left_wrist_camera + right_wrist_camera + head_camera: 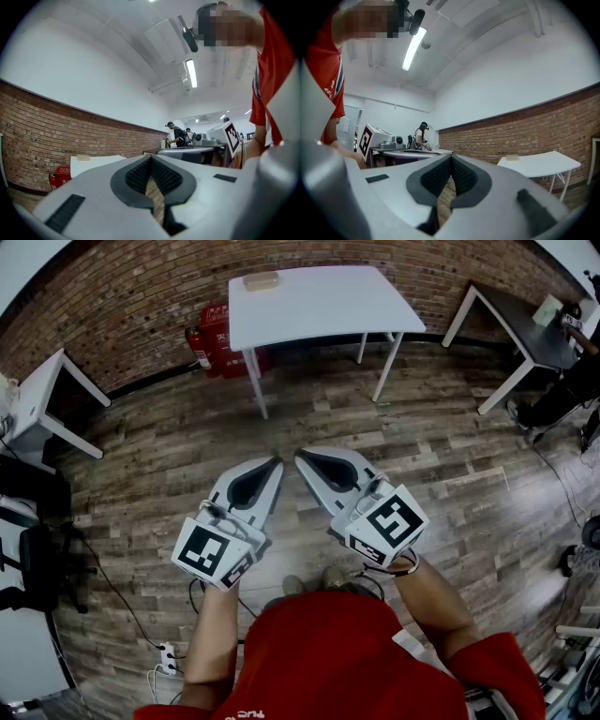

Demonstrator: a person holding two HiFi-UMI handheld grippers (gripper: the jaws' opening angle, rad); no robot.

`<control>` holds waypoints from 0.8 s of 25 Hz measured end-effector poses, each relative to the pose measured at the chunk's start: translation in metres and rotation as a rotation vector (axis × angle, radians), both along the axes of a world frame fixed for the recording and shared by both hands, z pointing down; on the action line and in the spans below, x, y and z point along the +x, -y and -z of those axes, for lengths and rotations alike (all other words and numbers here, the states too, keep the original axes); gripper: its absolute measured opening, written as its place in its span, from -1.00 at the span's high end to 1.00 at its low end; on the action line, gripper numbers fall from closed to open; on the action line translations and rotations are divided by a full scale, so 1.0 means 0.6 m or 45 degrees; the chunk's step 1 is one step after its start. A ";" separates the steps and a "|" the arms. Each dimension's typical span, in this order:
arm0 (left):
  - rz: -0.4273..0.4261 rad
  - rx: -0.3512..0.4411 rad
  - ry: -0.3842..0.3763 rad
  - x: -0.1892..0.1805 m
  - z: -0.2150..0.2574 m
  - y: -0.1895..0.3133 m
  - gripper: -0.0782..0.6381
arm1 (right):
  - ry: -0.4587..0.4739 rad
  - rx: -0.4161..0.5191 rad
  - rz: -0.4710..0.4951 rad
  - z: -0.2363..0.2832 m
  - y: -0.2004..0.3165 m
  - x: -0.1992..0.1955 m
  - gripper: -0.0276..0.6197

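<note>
The left gripper [275, 463] and right gripper [300, 457] were held over the wooden floor [450, 456], jaws pressed together on nothing. What seemed a small block [261, 280] was seen on the far tabletop [328, 306]. With the tips so close, they could be knocked together.

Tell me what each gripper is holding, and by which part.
Nothing is held. The left gripper and the right gripper are both shut and empty, above the floor.
</note>
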State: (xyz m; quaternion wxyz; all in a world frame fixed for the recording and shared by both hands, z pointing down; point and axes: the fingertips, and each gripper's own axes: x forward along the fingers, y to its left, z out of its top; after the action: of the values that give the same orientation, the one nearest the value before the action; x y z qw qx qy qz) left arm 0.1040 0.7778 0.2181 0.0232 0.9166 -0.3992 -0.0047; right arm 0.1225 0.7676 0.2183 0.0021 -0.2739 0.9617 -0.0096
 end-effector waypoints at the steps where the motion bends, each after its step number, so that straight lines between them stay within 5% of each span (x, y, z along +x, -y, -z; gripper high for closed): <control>1: 0.000 0.002 -0.001 0.001 0.000 -0.002 0.74 | 0.002 0.002 0.001 0.000 -0.002 0.001 0.82; 20: 0.036 -0.004 -0.032 0.023 0.002 0.023 0.74 | 0.032 0.001 0.061 0.008 0.017 0.033 0.82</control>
State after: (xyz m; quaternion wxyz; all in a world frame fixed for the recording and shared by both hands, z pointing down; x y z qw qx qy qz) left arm 0.1178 0.7641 0.2169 0.0294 0.9107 -0.4118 -0.0158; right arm 0.1423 0.7574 0.2137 0.0141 -0.2508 0.9678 -0.0128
